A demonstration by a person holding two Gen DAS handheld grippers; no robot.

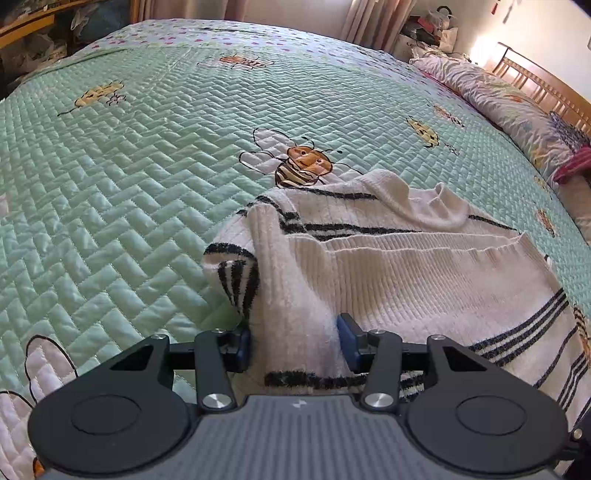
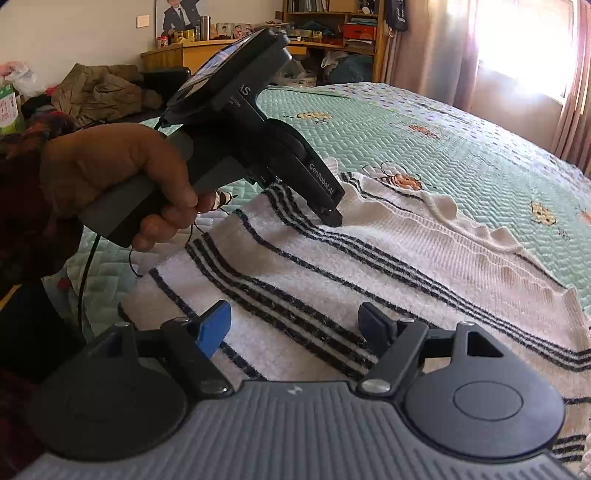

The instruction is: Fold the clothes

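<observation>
A white knit sweater point(image 1: 406, 266) with black stripes lies on the green quilted bed point(image 1: 129, 184). My left gripper point(image 1: 295, 341) is at the sweater's left side. A raised fold of white fabric fills the gap between its blue pads, which press on it. In the right wrist view the same sweater point(image 2: 332, 280) spreads across the bed. A hand point(image 2: 110, 173) holds the left gripper point(image 2: 330, 216) with its tips down on the cloth. My right gripper point(image 2: 295, 326) hovers open over the striped hem, with nothing pinched between its fingers.
A rolled floral duvet point(image 1: 517, 107) lies along the wooden headboard point(image 1: 546, 85) at the right. A desk and shelves with clutter point(image 2: 314, 33) stand beyond the bed, and a heap of brown clothing point(image 2: 99, 88) lies to the left. Curtains point(image 2: 436, 44) hang by a bright window.
</observation>
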